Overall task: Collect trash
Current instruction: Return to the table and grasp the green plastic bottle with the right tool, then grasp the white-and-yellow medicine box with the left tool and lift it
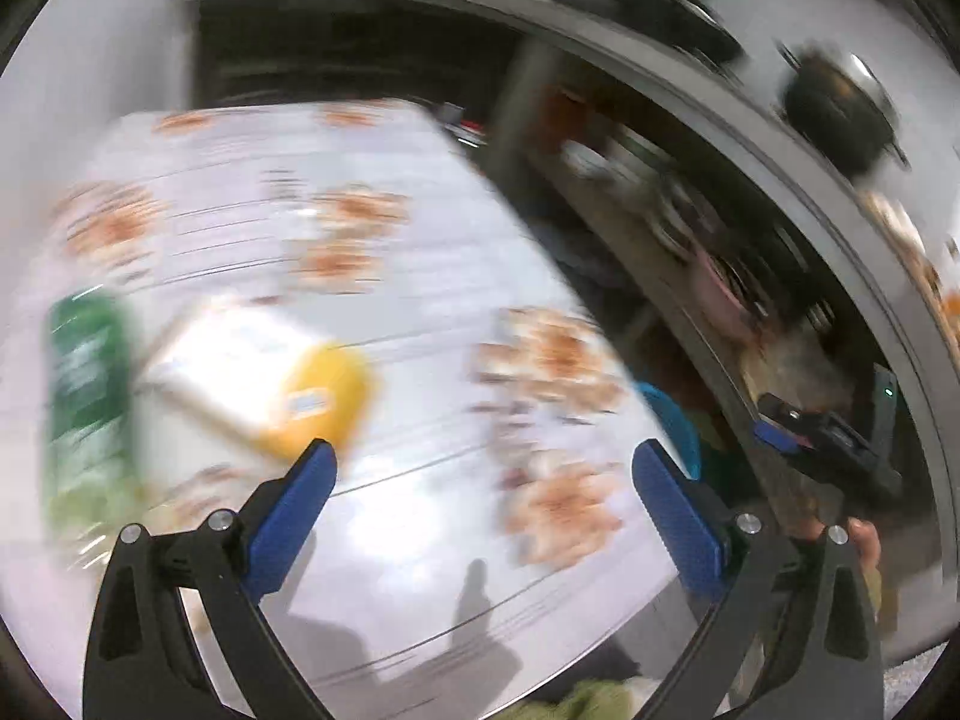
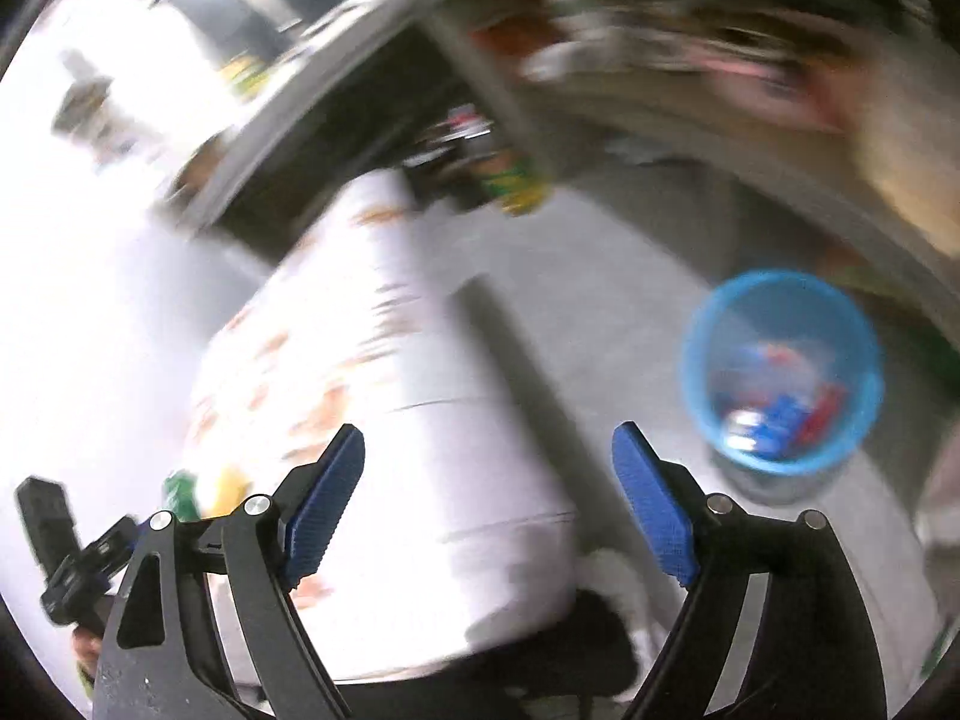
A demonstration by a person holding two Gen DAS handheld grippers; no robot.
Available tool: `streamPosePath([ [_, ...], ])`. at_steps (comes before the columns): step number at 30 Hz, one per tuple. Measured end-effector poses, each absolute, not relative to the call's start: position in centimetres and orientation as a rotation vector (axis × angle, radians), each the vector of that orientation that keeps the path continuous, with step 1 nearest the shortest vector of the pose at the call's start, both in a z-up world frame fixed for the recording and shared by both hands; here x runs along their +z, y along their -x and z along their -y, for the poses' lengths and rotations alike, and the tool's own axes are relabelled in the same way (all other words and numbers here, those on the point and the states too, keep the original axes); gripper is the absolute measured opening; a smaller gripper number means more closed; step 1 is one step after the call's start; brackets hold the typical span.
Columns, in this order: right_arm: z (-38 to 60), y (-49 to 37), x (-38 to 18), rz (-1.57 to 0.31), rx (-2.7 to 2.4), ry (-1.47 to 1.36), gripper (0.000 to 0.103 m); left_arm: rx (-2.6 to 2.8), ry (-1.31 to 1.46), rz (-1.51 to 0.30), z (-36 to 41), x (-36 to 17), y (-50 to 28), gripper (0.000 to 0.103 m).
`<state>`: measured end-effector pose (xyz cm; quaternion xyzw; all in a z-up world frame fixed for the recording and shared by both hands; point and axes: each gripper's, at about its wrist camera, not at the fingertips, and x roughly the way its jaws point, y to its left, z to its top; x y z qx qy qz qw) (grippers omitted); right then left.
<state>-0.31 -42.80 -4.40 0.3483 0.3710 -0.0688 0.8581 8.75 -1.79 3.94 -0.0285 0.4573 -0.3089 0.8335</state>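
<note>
- Worktop (image 1: pixel 420 276): white covering with orange-brown printed patches, heavily motion-blurred. Its right edge runs diagonally from upper centre to lower right in the left wrist view; dark shelving lies beyond that edge. In the right wrist view the covering hangs over the near side, with grey floor (image 2: pixel 600 276) open to its right.
- Left gripper (image 1: pixel 483 468): blue-padded fingers spread wide apart, nothing between them; bare covering shows in the gap.
- Right gripper (image 2: pixel 489 459): fingers likewise spread wide, holding nothing, over the worktop's edge and the floor.
- Yellow-and-white carton (image 1: pixel 264 378): lies flat on the worktop just ahead of the left gripper's left finger; long axis runs diagonally, yellow end toward the lower right, white end toward the upper left.
- Green can (image 1: pixel 90 372): at the worktop's left, just beside the carton; blurred, long axis roughly vertical in frame; whether it stands or lies cannot be told.
- Blue bin (image 2: pixel 780 372): round, on the floor right of the worktop, well apart from it; mouth open upward; blurred blue, red and white items inside.
</note>
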Motion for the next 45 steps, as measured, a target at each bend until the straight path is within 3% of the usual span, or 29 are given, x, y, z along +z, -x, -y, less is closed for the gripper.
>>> streamPosePath([
  [11, 18.7, -13.6, -2.4, -1.016, 0.608, -0.649, 0.081, -0.266, 0.156, -0.866, -15.1, 5.2, -7.3, 0.097],
  [16, 8.3, -17.7, -5.1, -1.208, 0.716, -0.555, 0.081, -0.172, 0.203, -0.839, -18.7, 5.1, -7.2, 0.097],
  [22, 2.6, -20.7, -7.7, -1.297, 0.646, -0.403, 0.081, -0.148, 0.255, -0.807, -20.5, 5.5, -6.8, 0.097],
  [24, 1.8, -21.3, -8.7, -1.343, 0.666, -0.427, 0.068, -0.14, 0.272, -0.798, -21.1, 5.5, -6.5, 0.097],
  [31, 2.4, -20.2, -9.5, -1.327, 0.715, -0.493, 0.066, -0.141, 0.322, -0.79, -21.4, 5.4, -7.2, 0.097],
  [41, 15.1, -16.7, -3.1, -1.06, 0.602, -0.518, 0.066, -0.27, 0.36, -0.837, -17.2, 4.2, -11.3, 0.097],
  [45, 21.6, -17.7, -3.0, -1.056, 0.403, -0.497, 0.066, -0.362, 0.339, -0.916, -14.0, 2.6, -12.9, 0.097],
])
